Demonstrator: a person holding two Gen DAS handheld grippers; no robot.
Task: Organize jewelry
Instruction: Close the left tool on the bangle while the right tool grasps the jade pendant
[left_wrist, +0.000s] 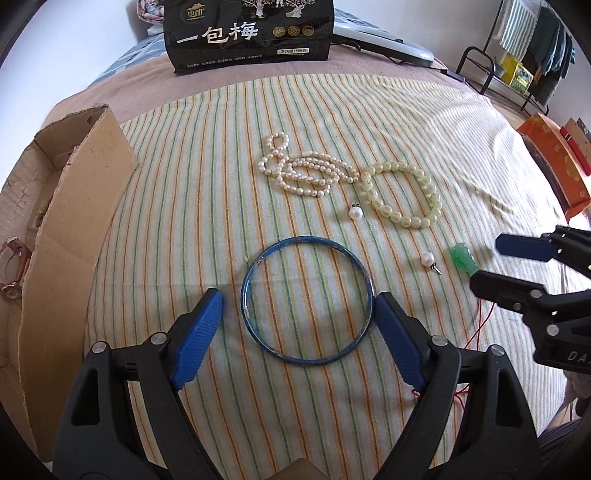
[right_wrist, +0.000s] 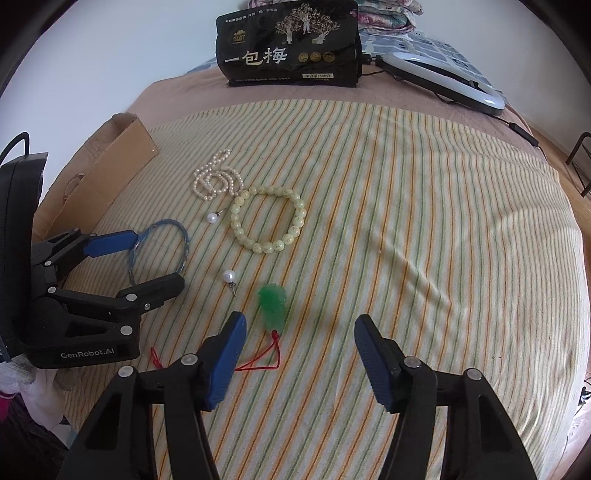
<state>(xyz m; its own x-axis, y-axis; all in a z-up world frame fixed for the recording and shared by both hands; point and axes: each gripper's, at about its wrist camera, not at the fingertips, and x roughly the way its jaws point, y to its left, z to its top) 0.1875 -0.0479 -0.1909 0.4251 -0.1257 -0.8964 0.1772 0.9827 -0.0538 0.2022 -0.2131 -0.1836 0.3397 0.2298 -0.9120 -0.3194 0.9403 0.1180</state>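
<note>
both grippers angled down, jaws apart

left gripper (left_wrist: 297, 314) wide open; right gripper (right_wrist: 299, 343) open too (narrower gap), nothing pinched.

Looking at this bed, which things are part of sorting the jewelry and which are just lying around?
Jewelry to sort:
- blue ring-shaped bangle
- white pearl strand
- pale yellow-green bead bracelet
- two loose white pearl pendants
- green carved pendant on red cord

Just lying about:
- black snack bag
- brown cardboard box
- white ring-shaped lamp
</note>
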